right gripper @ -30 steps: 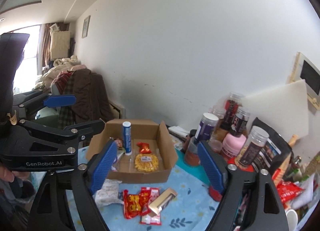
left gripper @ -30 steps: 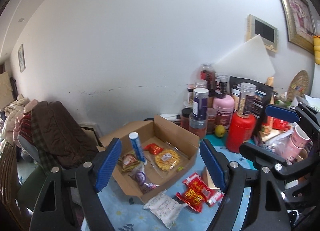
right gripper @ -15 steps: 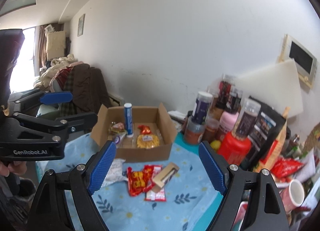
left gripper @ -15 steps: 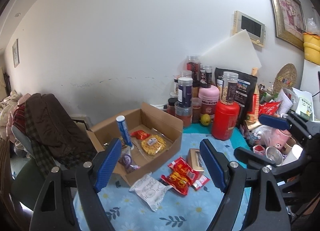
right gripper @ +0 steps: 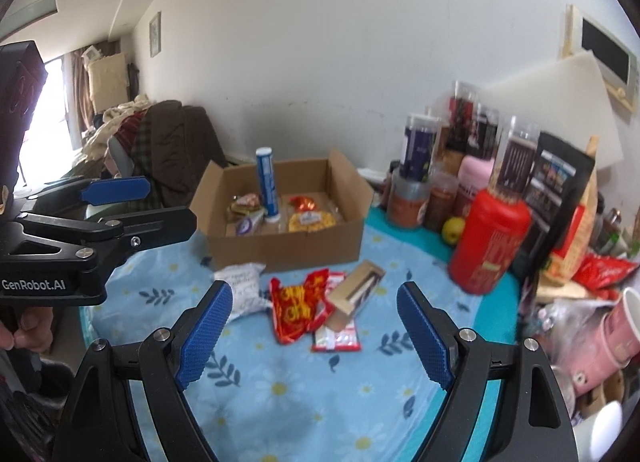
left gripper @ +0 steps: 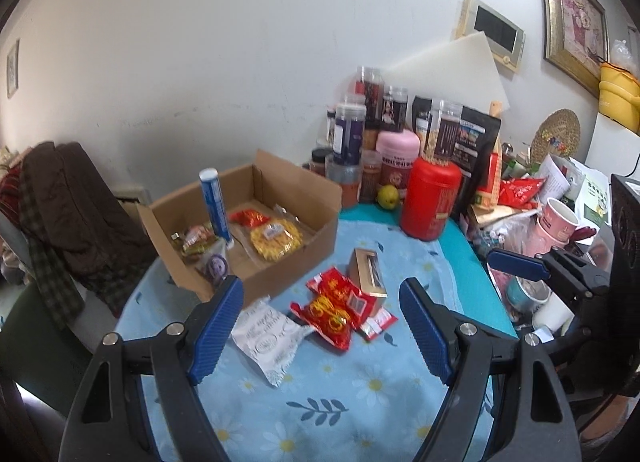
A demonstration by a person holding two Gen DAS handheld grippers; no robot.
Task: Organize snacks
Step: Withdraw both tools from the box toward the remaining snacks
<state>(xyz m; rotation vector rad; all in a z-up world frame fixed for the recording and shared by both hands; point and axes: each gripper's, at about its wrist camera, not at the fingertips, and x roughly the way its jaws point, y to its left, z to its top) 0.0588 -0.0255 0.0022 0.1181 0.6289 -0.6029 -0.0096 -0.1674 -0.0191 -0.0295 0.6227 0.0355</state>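
An open cardboard box (left gripper: 280, 266) (right gripper: 288, 248) sits on the blue flowered cloth, holding a blue tube (left gripper: 214, 202) (right gripper: 267, 182), a yellow snack pack (left gripper: 276, 238) (right gripper: 312, 220) and small wrapped snacks. In front of it lie a white packet (left gripper: 268, 336) (right gripper: 242, 288), red snack packets (left gripper: 334, 306) (right gripper: 298, 308) and a small tan box (left gripper: 366, 272) (right gripper: 356, 290). My left gripper (left gripper: 320, 330) is open and empty above the cloth. My right gripper (right gripper: 316, 336) is open and empty, nearer than the loose snacks. The left gripper also shows in the right wrist view (right gripper: 116, 198).
Jars, a red canister (left gripper: 430, 202) (right gripper: 492, 238), a pink tub and black bags crowd the back right. Pink cups (left gripper: 556, 222) (right gripper: 616, 338) and clutter stand at the right edge. A chair with brown clothes (left gripper: 68, 202) is left of the table.
Both grippers have pulled back and tilted down, so the box and loose snacks sit further off and more of the cloth shows. Both stay open and empty.
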